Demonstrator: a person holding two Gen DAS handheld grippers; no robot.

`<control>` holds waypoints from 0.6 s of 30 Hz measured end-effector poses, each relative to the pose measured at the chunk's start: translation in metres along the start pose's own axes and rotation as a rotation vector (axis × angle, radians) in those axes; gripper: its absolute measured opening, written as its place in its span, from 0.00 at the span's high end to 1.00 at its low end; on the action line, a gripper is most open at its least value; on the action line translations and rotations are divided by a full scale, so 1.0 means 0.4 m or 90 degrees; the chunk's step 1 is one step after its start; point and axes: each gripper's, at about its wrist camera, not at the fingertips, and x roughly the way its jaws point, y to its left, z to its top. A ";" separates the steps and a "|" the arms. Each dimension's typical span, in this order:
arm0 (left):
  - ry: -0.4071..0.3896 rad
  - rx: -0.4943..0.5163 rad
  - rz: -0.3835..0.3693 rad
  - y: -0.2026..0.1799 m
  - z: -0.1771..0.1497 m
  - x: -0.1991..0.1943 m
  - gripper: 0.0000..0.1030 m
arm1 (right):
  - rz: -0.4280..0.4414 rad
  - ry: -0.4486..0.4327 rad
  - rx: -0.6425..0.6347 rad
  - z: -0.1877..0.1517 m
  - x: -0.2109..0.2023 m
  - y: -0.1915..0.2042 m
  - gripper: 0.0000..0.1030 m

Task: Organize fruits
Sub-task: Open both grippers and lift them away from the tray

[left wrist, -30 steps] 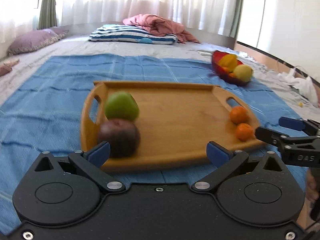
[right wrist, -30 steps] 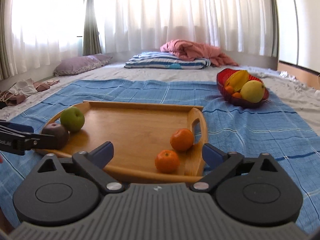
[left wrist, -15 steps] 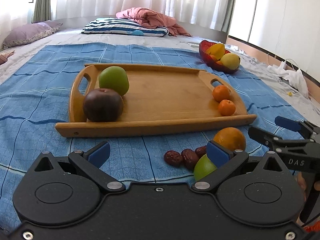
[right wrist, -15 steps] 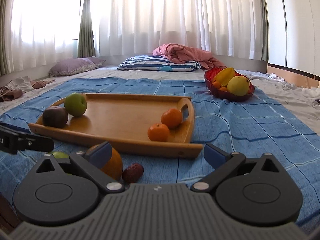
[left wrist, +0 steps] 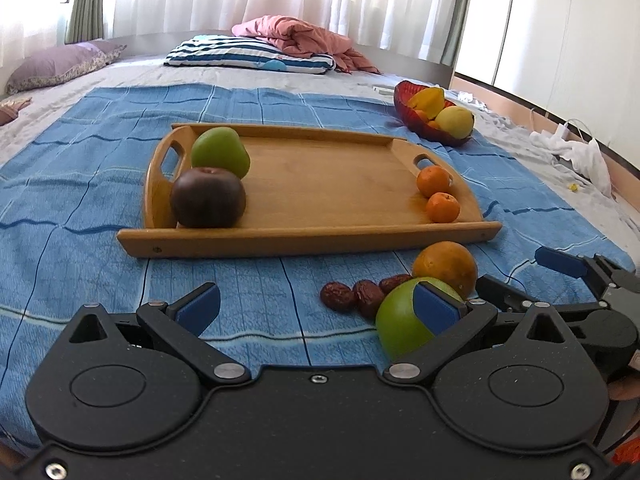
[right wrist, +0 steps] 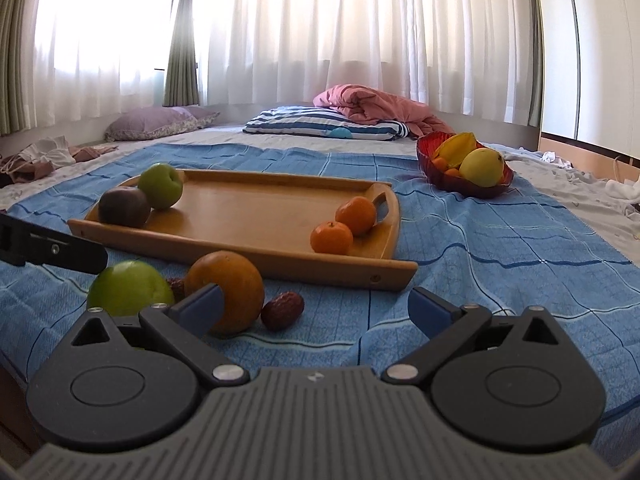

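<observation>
A wooden tray (left wrist: 320, 184) (right wrist: 256, 216) lies on the blue cloth. At its left end sit a green apple (left wrist: 220, 152) and a dark purple fruit (left wrist: 208, 202); at its right end sit two small mandarins (left wrist: 442, 207) (right wrist: 332, 237). In front of the tray lie a loose green apple (left wrist: 400, 326) (right wrist: 128, 288), a large orange (left wrist: 445, 263) (right wrist: 226, 290) and red dates (left wrist: 362, 294) (right wrist: 282, 310). My left gripper (left wrist: 316, 304) is open and empty, its right finger in front of the loose apple. My right gripper (right wrist: 316, 308) is open and empty, beside the orange.
A red bowl (left wrist: 424, 124) (right wrist: 468, 184) with yellow fruit stands behind the tray's right end. Pillows and a pink blanket (left wrist: 296, 38) lie at the back. White cloth and a cable (left wrist: 576, 152) lie at the right.
Both grippers have pulled back from the tray toward me, so the loose apple, orange and dates in front of the tray came into view. Both stay open.
</observation>
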 end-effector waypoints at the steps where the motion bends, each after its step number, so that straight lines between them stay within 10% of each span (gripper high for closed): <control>1: 0.001 -0.001 -0.002 -0.001 -0.002 -0.003 0.00 | 0.001 0.001 -0.001 -0.002 0.000 0.000 0.00; 18: 0.033 0.025 -0.052 -0.069 -0.037 0.001 0.00 | 0.012 0.013 -0.025 -0.043 -0.012 0.016 0.00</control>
